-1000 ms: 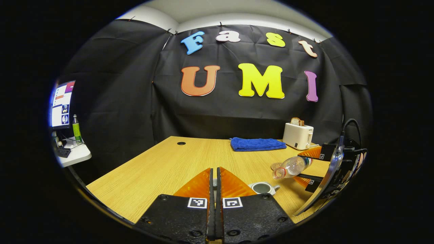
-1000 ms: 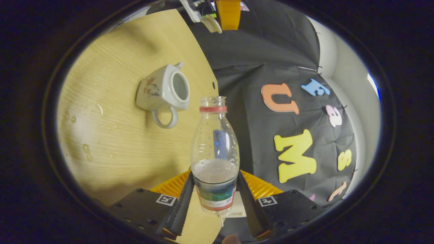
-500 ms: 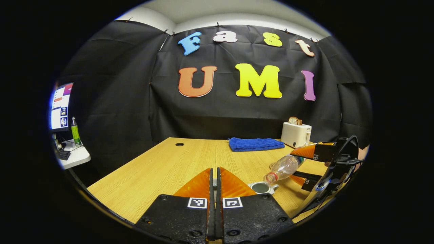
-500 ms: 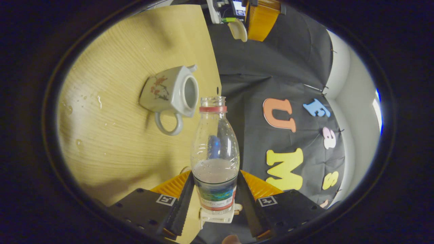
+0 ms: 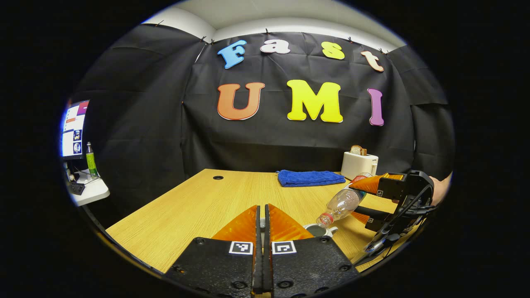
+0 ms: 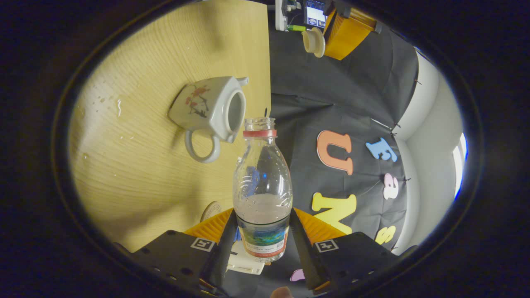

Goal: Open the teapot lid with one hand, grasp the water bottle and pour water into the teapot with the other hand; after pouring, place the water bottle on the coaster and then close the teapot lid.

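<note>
Wooden table [image 5: 198,207], teapot [image 6: 207,109] near its edge.

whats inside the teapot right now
The teapot has its lid off, and its open mouth looks dark. Whether water is inside cannot be told. The water bottle, tilted toward it in the right tongs, is partly full.

Both grippers raised, each one clamped

The left gripper [image 5: 261,231] has its fingers pressed together, seemingly pinching something pale; the right gripper [image 6: 262,231] is rolled sideways, jaws gripping the water bottle [image 6: 262,194]; a hand [image 5: 439,189] holds it from behind
</note>
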### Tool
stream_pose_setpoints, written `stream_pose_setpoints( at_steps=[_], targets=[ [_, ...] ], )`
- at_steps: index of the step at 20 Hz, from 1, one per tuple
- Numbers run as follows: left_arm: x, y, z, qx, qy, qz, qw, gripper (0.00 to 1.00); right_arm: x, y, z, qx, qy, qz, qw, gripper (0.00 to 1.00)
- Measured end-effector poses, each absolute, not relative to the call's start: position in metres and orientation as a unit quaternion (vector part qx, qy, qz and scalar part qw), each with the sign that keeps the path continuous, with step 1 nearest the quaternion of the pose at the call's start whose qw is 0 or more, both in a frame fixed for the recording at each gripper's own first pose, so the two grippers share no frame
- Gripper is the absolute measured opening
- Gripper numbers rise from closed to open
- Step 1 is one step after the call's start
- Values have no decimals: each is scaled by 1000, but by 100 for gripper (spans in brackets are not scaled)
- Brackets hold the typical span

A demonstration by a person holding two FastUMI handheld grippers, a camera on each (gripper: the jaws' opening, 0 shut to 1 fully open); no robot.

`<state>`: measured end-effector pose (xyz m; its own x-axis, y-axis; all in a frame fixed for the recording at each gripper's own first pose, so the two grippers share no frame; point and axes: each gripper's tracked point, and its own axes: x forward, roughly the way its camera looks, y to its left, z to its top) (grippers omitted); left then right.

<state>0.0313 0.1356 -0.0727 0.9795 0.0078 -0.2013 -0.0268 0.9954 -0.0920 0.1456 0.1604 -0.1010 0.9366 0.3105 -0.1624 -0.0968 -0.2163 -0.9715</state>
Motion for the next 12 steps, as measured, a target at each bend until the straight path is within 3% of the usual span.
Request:
stream_pose_setpoints(
  at_steps=[12],
  targets=[
    [31, 140, -74, -49, 104, 13, 993, 3, 145, 165, -92, -792, -95, 150, 584, 72]
  ],
)
